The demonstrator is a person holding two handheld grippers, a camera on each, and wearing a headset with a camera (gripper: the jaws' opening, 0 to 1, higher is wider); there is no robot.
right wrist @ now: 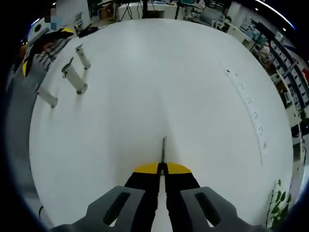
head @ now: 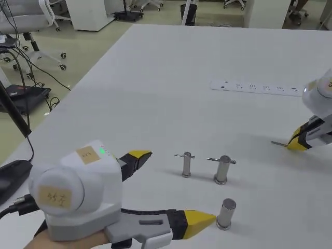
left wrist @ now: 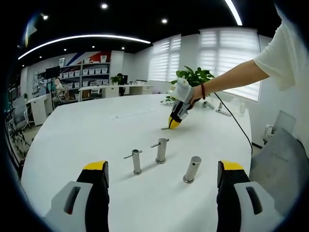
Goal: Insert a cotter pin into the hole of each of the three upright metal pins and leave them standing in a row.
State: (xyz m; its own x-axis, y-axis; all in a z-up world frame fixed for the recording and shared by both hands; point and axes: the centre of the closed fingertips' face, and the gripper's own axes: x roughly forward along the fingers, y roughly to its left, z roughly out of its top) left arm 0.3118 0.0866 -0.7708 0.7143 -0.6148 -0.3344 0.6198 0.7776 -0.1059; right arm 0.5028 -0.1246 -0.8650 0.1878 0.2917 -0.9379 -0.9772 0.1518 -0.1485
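The left claw is spread wide and sits low over the white tabletop. In the left gripper view the three metal pins stand between its two jaws, a little farther along. The left pin and the middle pin stand upright side by side, near each other but apart. The left cotter pin passes through the top of the first. The middle cotter pin passes through the top of the second, and each sticks out sideways. The third pin stands on its base nearer the person, just in front of the middle pin. It is just beside the yellow tip of the left claw's nearer jaw, and the left gripper view shows a gap between the two. Well apart to the right, the right claw tilts down toward the tabletop, its jaws pressed together on the third cotter pin. In the right gripper view this pin juts straight out from the yellow tips. Whether its free end touches the surface cannot be told. A power strip lies flat farther back on the tabletop. Office chairs stand on the floor beyond the tabletop's far left edge.
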